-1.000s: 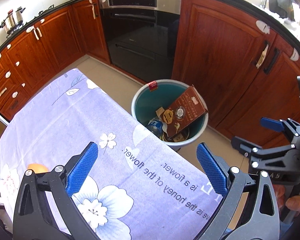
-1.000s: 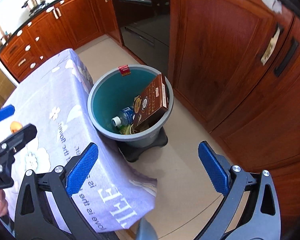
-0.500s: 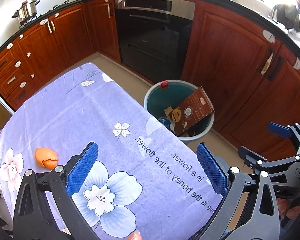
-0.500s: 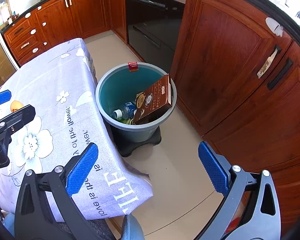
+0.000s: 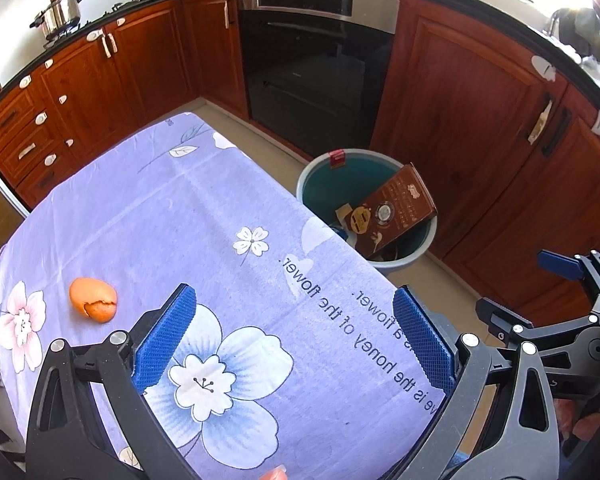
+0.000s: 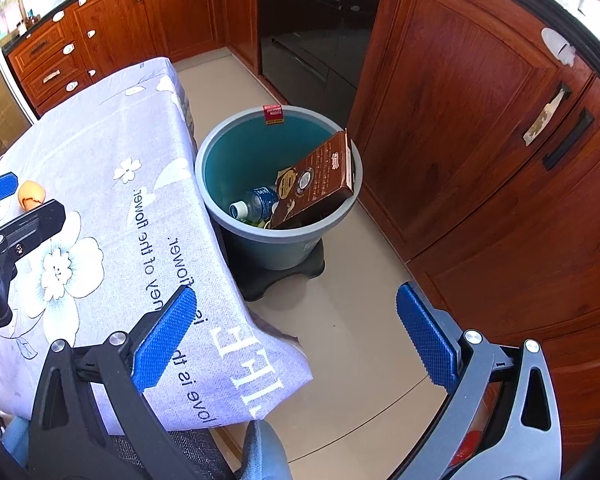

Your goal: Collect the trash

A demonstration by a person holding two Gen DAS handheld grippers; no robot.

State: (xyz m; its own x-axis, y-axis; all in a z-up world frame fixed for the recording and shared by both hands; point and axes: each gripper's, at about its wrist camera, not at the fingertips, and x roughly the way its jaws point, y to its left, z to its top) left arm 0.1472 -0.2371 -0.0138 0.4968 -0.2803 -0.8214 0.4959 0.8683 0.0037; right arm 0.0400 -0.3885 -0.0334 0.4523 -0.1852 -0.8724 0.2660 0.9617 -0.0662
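Left gripper [image 5: 294, 336] and right gripper [image 6: 296, 330]: jaws wide, empty, touching nothing. Eggshell [image 5: 93, 294] lies on tablecloth [image 5: 180, 216], left of left gripper.

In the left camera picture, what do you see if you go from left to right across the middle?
Eggshell → white flower print → brown box in the bin → right gripper.
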